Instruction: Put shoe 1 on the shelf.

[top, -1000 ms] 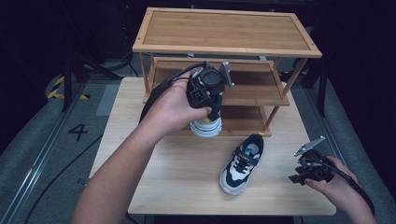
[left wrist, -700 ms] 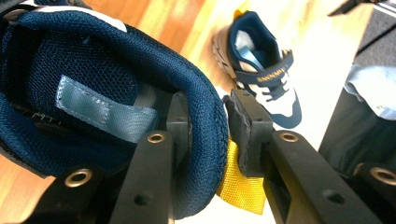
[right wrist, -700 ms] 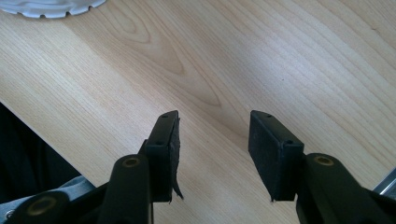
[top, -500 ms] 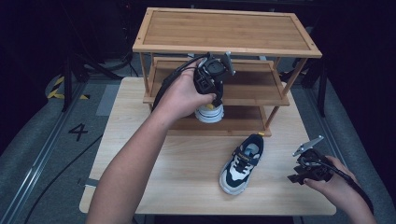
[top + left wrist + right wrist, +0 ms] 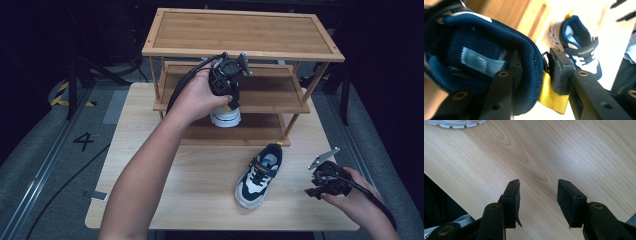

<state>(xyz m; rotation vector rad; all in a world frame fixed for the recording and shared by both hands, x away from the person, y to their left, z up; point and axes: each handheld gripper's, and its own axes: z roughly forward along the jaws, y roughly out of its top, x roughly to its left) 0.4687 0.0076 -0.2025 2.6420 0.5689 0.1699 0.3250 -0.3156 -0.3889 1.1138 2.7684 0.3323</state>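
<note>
Between the jaws of the left gripper (image 5: 534,72), just opening, the shoe (image 5: 486,65) heel collar is released on the rack shelf (image 5: 260,131); withdrawal is best kept straight back.

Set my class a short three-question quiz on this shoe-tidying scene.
1. True or false: the loose shoe stands on the rack.
2. What is between the right gripper's jaws? A shoe, B nothing, C strap.
3. Where do the left gripper's jaws sit on the other shoe?
Key: 1 false, it lies on the table. 2 B. 3 One jaw inside the heel collar, one outside by the yellow tab; the jaws have just been opening.
</note>
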